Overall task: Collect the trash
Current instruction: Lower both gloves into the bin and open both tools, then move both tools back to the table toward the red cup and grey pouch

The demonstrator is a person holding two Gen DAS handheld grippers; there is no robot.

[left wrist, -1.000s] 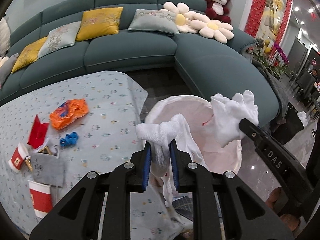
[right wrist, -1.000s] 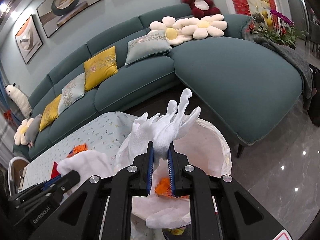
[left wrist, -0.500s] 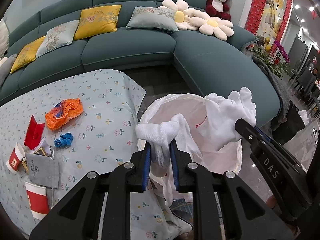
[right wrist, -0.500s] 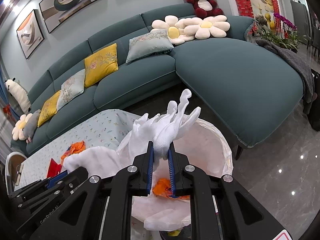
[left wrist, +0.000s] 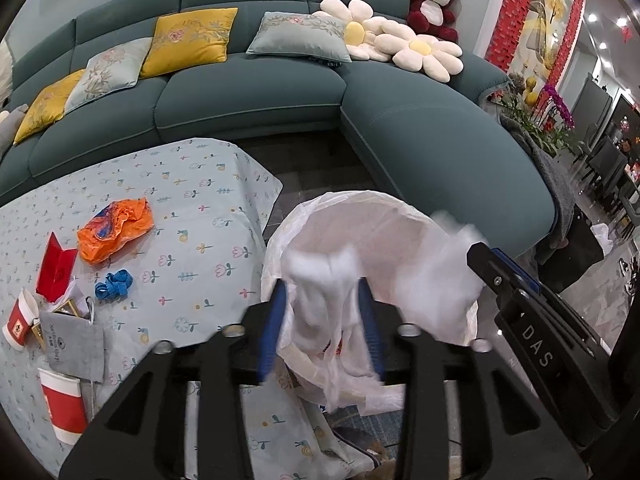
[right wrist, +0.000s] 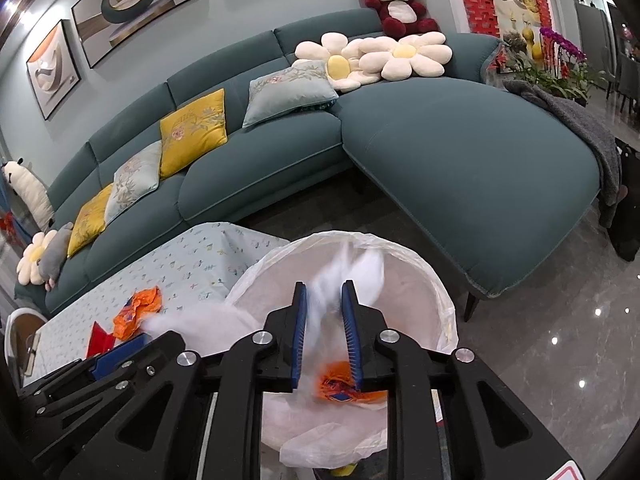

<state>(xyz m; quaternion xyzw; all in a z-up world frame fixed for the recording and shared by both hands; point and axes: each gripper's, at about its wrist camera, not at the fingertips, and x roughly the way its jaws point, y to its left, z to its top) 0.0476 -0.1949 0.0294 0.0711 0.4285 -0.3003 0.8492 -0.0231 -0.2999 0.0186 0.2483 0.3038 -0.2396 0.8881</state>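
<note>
A bin lined with a white bag [left wrist: 372,216] [right wrist: 436,280] stands beside the table. My left gripper [left wrist: 322,284] has its jaws apart, with a blurred white tissue wad [left wrist: 320,280] loose between them, over the bin mouth. My right gripper [right wrist: 324,292] has also opened over the bin, and its white tissue [right wrist: 348,272] is blurred between the fingers. An orange wrapper [right wrist: 336,384] lies inside the bin. The right gripper shows at the right of the left wrist view [left wrist: 480,256].
On the flowered tablecloth [left wrist: 192,200] lie an orange bag [left wrist: 116,232], a blue scrap [left wrist: 114,284], a red card [left wrist: 56,268], a grey pouch [left wrist: 76,344] and two red paper cups [left wrist: 64,404]. A teal sofa [left wrist: 440,140] curves behind.
Both grippers have opened from shut. The tissue wads they held are now blurred and loose between the fingers over the bin.
</note>
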